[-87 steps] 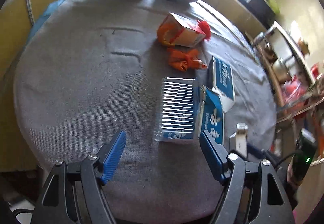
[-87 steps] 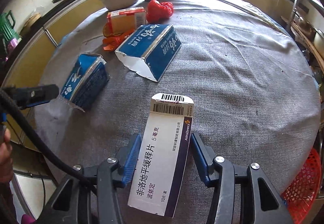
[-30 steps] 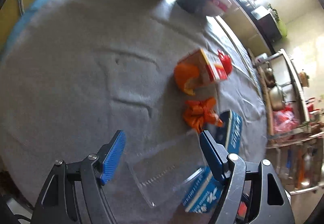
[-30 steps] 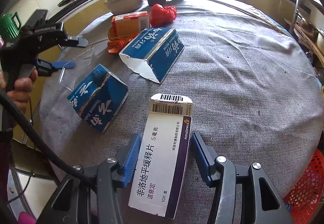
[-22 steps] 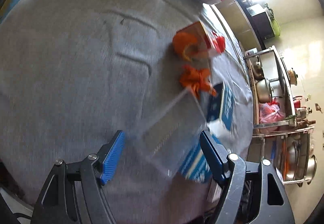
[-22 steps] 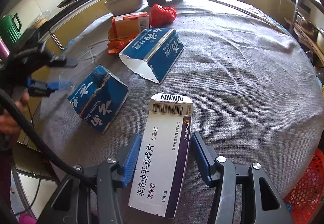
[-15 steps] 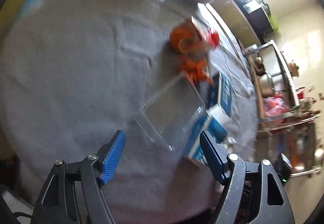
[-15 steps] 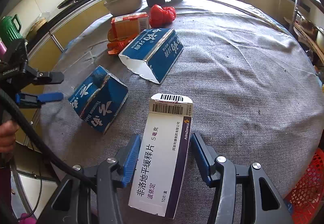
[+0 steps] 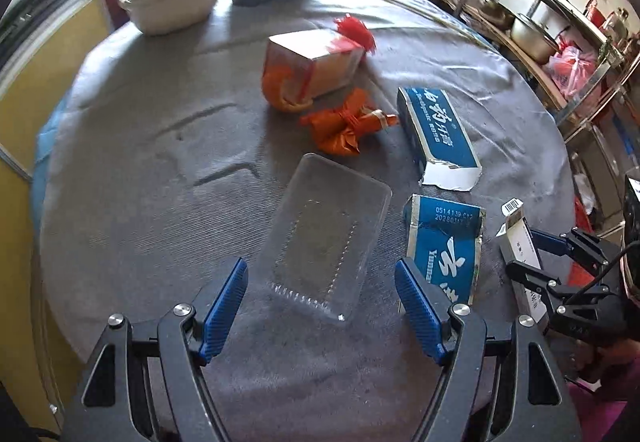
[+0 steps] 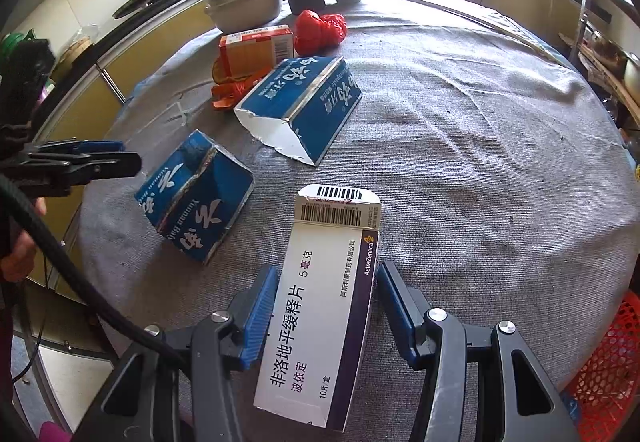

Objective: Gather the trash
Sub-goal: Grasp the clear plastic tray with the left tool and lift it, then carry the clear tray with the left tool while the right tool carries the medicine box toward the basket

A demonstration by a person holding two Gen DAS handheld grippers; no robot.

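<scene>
Round table under grey cloth [image 9: 120, 170], strewn with trash. Long torn blue carton [image 9: 438, 132] far right, shorter torn blue carton [image 9: 444, 250] nearer, clear plastic tray [image 9: 328, 238] flat at near centre. Left gripper [image 9: 320, 302] spread wide, pads clear of the tray. Right gripper [image 10: 326, 316] clamped on white medicine box [image 10: 324, 306].

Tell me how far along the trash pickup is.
Nothing looks binned yet. In hand: the right tongs grip the white medicine box. The left tongs hover open over the clear plastic tray. Left: two blue cartons, orange box, orange wrapper, red bag.
</scene>
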